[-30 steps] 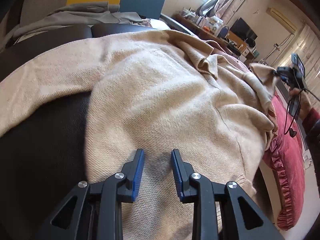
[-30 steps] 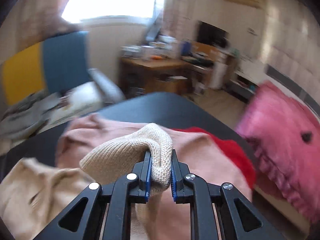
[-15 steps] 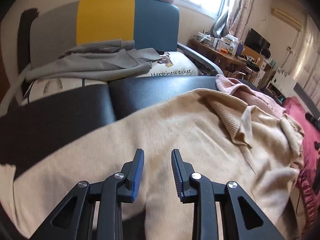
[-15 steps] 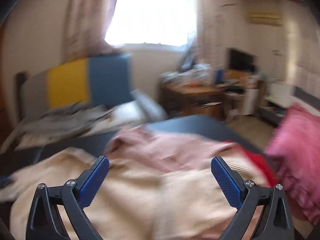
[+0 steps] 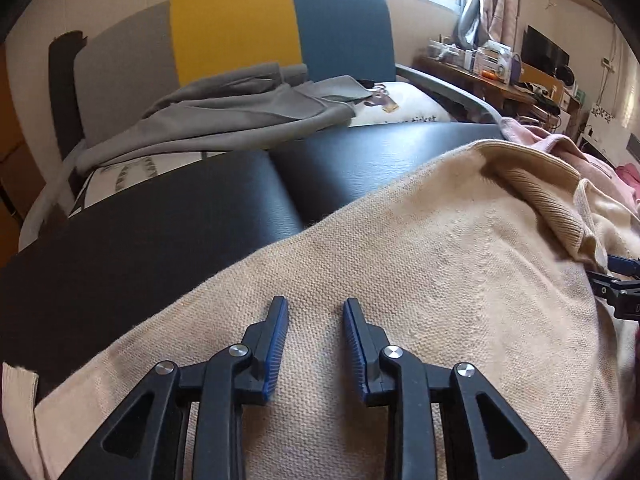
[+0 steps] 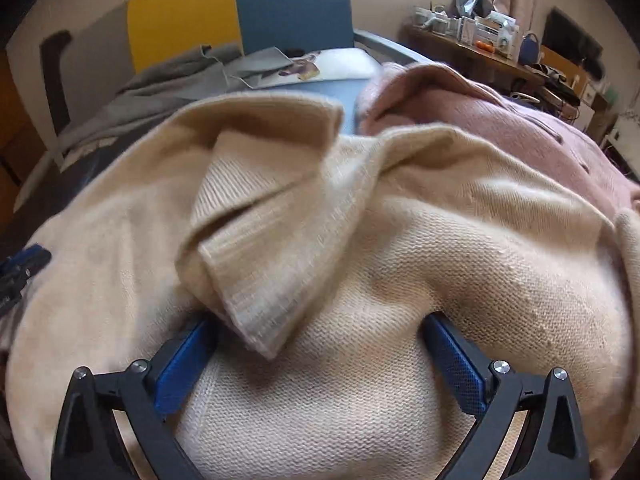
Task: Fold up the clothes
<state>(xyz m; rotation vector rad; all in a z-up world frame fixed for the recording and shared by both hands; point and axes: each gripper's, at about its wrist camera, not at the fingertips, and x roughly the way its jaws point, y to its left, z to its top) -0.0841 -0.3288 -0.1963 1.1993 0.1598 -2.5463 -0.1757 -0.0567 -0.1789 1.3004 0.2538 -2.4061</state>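
Right gripper (image 6: 320, 344) is spread wide now, jaws just opened, pads clear of the knit, with the beige sweater (image 6: 400, 280) lying right under it and its ribbed collar (image 6: 256, 248) flopped just ahead between the fingers. Left gripper (image 5: 316, 316) hangs partly parted, jaws easing wider, nothing pinched, the sweater beneath on the black bench (image 5: 180, 216).

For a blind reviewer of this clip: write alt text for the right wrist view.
The right gripper, jaws spread wide with nothing gripped, presses down into a beige sweater whose ribbed collar lies folded toward the camera. A pink sweater lies behind it on the right, grey clothes on the left, and a yellow and blue chair back stands beyond.
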